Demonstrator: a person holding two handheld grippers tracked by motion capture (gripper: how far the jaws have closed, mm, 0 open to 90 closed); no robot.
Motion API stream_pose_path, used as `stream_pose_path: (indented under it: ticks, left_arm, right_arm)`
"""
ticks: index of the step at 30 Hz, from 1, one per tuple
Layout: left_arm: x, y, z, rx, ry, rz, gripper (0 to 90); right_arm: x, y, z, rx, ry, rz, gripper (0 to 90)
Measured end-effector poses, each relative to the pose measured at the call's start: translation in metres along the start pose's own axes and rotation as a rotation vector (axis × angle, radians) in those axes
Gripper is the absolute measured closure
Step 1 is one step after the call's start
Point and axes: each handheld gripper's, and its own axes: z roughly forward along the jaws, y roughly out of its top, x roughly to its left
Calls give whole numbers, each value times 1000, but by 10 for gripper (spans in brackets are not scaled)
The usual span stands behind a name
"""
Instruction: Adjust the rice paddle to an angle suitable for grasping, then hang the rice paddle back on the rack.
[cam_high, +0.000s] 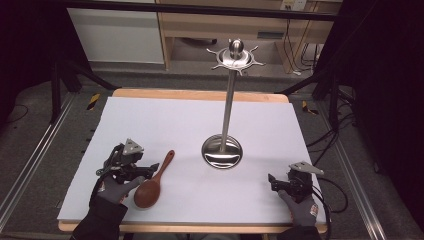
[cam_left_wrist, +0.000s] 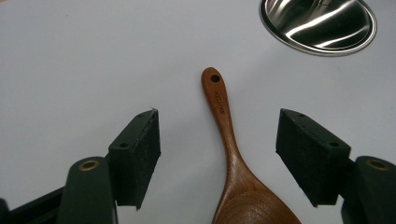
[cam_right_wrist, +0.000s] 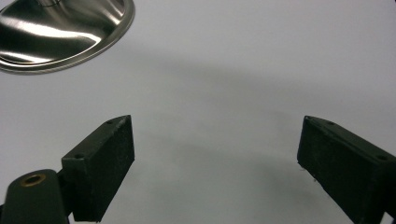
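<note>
A brown wooden spoon (cam_high: 155, 182) lies flat on the white sheet, bowl toward the table's front, handle pointing away and to the right. My left gripper (cam_high: 149, 170) is open beside it. In the left gripper view the spoon (cam_left_wrist: 229, 154) lies between the two black pads (cam_left_wrist: 137, 154), with a gap on each side and no contact. A steel utensil stand rises from a round base (cam_high: 221, 151) to a hooked crown (cam_high: 235, 56). My right gripper (cam_high: 274, 182) stands open near the front right, and in the right gripper view (cam_right_wrist: 215, 140) only bare sheet lies between its jaws.
The white sheet (cam_high: 165, 125) covers a wooden table whose edges show at the back and front. The stand's shiny base (cam_left_wrist: 317, 21) lies beyond the spoon's handle tip, and the same base (cam_right_wrist: 60, 32) sits ahead and left of the right jaws. Cables trail on the floor at the right.
</note>
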Motion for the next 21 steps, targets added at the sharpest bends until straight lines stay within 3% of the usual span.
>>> stream_pose_path:
  ticks: [7, 10, 21]
  left_arm:
    - [-1, 6, 6, 52, -11, 22, 332]
    - [-2, 5, 12, 74, -17, 14, 354]
    - [-5, 6, 22, 131, 2, 22, 390]
  right_arm:
    - [0, 0, 0, 2, 1, 4, 114]
    - [0, 0, 0, 1, -2, -1, 114]
    - [0, 0, -1, -1, -2, -8, 114]
